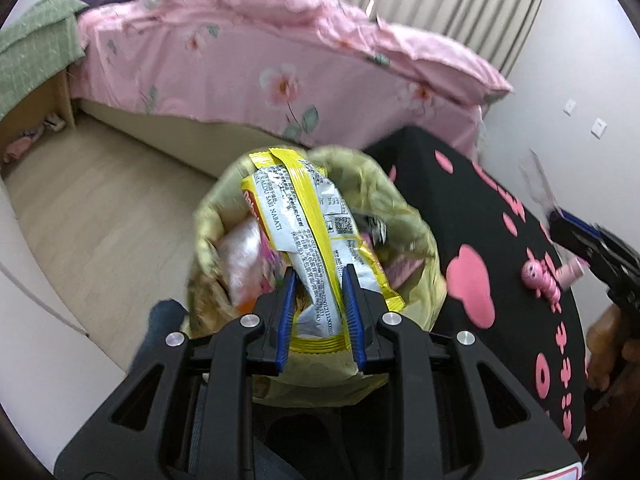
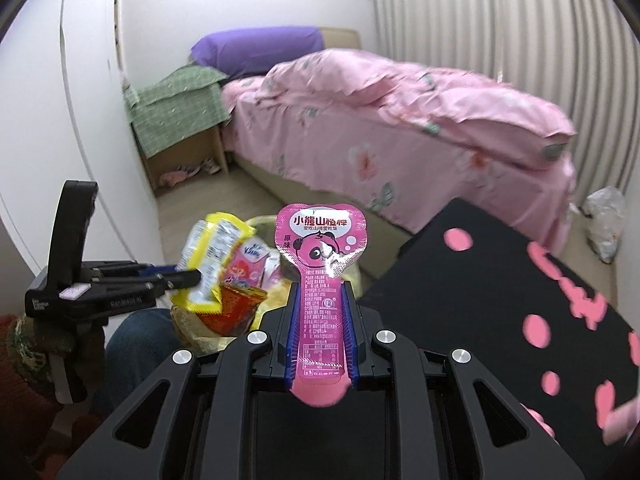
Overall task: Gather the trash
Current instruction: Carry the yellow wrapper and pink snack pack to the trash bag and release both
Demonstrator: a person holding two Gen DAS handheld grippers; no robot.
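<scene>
My left gripper [image 1: 319, 280] is shut on a yellow and silver snack wrapper [image 1: 304, 216], which hangs over the mouth of a yellow-green trash bag [image 1: 404, 216]. The bag holds a pink tissue pack [image 2: 248, 268] and a red-orange wrapper [image 2: 234, 312]. My right gripper [image 2: 321, 292] is shut on a pink panda-print candy wrapper [image 2: 320, 240] that stands upright, just right of the bag [image 2: 260, 222]. From the right wrist view the left gripper [image 2: 182, 274] shows at the left, with the yellow wrapper [image 2: 208, 256] in it. The right gripper [image 1: 564, 222] shows at the far right over the table.
A table under a black cloth with pink shapes [image 1: 460, 200] stands right of the bag, with a small pink toy [image 1: 540, 276] on it. Behind is a bed with a pink floral cover [image 2: 400, 120], a nightstand under green cloth [image 2: 176, 100], and a white plastic bag [image 2: 606, 220] on the floor. A person's knee [image 1: 164, 320] is beside the bag.
</scene>
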